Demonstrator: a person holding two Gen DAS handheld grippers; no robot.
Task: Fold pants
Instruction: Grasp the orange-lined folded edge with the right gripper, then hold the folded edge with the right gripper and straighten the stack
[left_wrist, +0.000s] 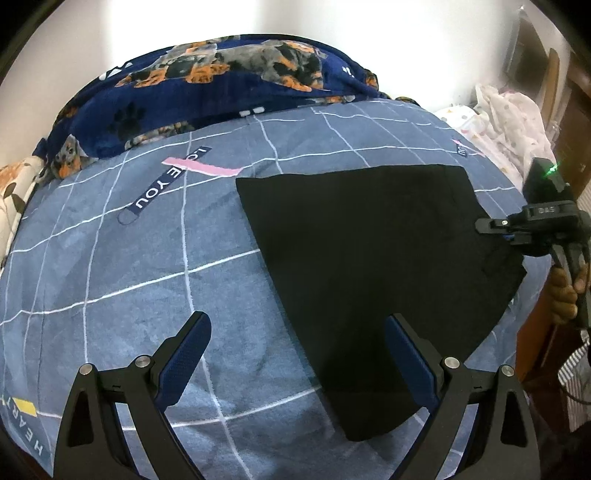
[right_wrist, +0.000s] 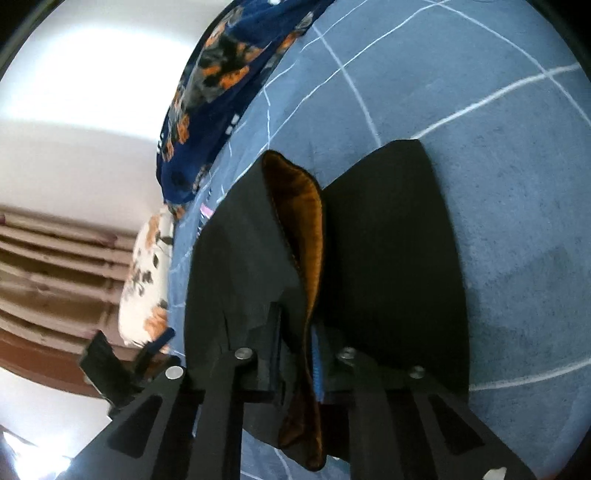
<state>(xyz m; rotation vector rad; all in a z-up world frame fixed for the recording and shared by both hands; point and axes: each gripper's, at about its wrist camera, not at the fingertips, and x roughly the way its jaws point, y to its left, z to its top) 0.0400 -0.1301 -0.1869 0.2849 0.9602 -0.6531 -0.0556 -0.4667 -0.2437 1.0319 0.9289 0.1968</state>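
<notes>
Left wrist view shows the black pants (left_wrist: 362, 266) lying flat on the blue checked bedspread (left_wrist: 122, 266), partly folded. Left gripper (left_wrist: 295, 354) hovers wide apart and empty over their near corner. Right gripper (right_wrist: 299, 354) is pinched onto the pants' edge, exposing brown lining. The cloth looks soft, limp and light; hems and corners seem the best holds.
</notes>
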